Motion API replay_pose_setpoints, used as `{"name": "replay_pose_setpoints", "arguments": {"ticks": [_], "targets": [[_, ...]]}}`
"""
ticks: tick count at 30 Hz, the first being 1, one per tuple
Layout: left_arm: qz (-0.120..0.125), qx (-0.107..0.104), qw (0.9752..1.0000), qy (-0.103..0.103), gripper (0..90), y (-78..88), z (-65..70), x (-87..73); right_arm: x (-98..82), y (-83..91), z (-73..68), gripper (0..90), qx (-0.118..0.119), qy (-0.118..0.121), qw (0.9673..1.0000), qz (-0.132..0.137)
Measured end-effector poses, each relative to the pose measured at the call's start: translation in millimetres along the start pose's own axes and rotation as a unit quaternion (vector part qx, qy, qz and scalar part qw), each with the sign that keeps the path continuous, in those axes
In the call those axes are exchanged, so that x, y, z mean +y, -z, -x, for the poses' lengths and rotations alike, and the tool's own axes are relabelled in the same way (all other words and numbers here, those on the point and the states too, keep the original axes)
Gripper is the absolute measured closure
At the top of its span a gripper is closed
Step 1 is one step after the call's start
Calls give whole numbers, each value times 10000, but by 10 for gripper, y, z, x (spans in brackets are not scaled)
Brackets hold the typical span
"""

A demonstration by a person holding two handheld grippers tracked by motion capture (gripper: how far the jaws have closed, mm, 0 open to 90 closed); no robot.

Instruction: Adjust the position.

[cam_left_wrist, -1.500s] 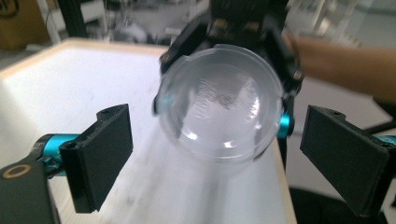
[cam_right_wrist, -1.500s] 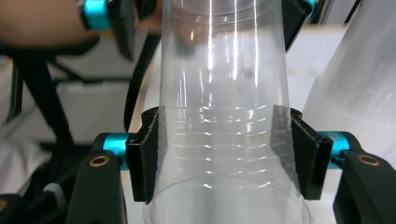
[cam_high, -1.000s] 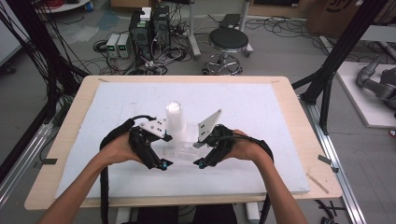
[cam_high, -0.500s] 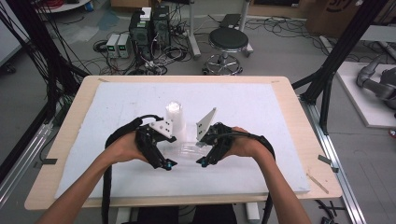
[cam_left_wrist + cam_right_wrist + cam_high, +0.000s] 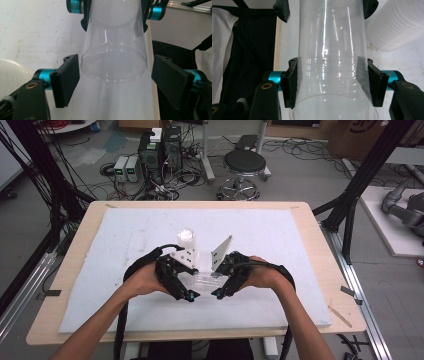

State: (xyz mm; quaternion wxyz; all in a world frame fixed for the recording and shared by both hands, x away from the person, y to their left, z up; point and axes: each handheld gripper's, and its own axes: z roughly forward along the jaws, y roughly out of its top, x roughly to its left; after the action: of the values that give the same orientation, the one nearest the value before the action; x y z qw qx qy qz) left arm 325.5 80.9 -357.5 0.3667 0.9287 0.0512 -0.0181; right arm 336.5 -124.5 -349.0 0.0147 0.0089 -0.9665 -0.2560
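Both hands (image 5: 150,280) angle inward, right hand-held gripper (image 5: 329,85) clamping clear cup (image 5: 332,62).

Left gripper (image 5: 113,82): black flat jaws, teal collars, brass screw. Right gripper (image 5: 332,83) alike. Grey three-cornered plates, black cables above grippers. Forearms bare.

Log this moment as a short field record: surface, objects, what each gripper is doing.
surface: white mat on a wooden table
held object: clear plastic cup, lying sideways between the two grippers
right gripper: jaws pressed on the cup's sides near the rim
left gripper: jaws apart, either side of the cup's end, not touching
other object: stack of white cups, upright beyond the grippers
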Motion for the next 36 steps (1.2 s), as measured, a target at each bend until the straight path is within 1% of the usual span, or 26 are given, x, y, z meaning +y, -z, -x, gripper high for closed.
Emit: {"name": "replay_pose_setpoints", "arguments": {"ticks": [3,6,9,13,15,16,21,23,25,26,27,29,31,33,34,35,36], "targets": [[62,-7,10000,43,259,-7,1,5,6,-12,3,389,27,20,10000,-19],[29,-19,10000,36,275,-23,-4,12,7,-20,2,390,49,-13,10000,-54],[-4,-33,10000,41,287,-35,-7,20,8,-27,8,391,57,13,10000,-57],[-46,-2,10000,-22,335,-52,-19,43,4,-35,11,392,53,9,9999,-88],[-51,22,10000,-27,402,-56,-17,43,6,-37,14,393,45,48,9999,-92],[-74,33,9999,-59,410,-60,-18,44,5,-35,-1,395,54,-34,9999,-148],[-74,74,9999,-28,418,-65,-10,47,5,-37,-1,395,60,-40,9998,-173],[-96,77,9999,-43,418,-60,-12,47,3,-41,-1,375,61,-39,9999,-156],[-74,80,9999,-18,418,-61,-1,47,-3,-61,9,242,91,6,9999,-69],[-80,123,9999,-28,418,-59,-3,43,-8,-68,19,144,101,-93,9999,6],[-80,123,9999,-28,418,-59,-3,43,-13,-72,29,143,94,-114,9999,80],[-95,126,9999,0,418,-50,-5,39,-19,-50,25,142,17,-68,10000,58],[-87,144,9999,-12,418,-42,-7,35,-22,-30,26,143,47,-80,9998,165],[-49,176,9998,-18,418,-41,-4,23,-20,-1,25,143,-15,-32,9997,230],[-7,174,9998,3,418,-41,0,8,-23,13,25,143,-41,-54,9996,277],[35,166,9999,-16,418,-43,-2,-17,-34,32,30,143,-56,-55,9992,392],[129,177,9998,32,418,-52,5,-55,-50,55,30,144,-105,-82,9984,550]]}}
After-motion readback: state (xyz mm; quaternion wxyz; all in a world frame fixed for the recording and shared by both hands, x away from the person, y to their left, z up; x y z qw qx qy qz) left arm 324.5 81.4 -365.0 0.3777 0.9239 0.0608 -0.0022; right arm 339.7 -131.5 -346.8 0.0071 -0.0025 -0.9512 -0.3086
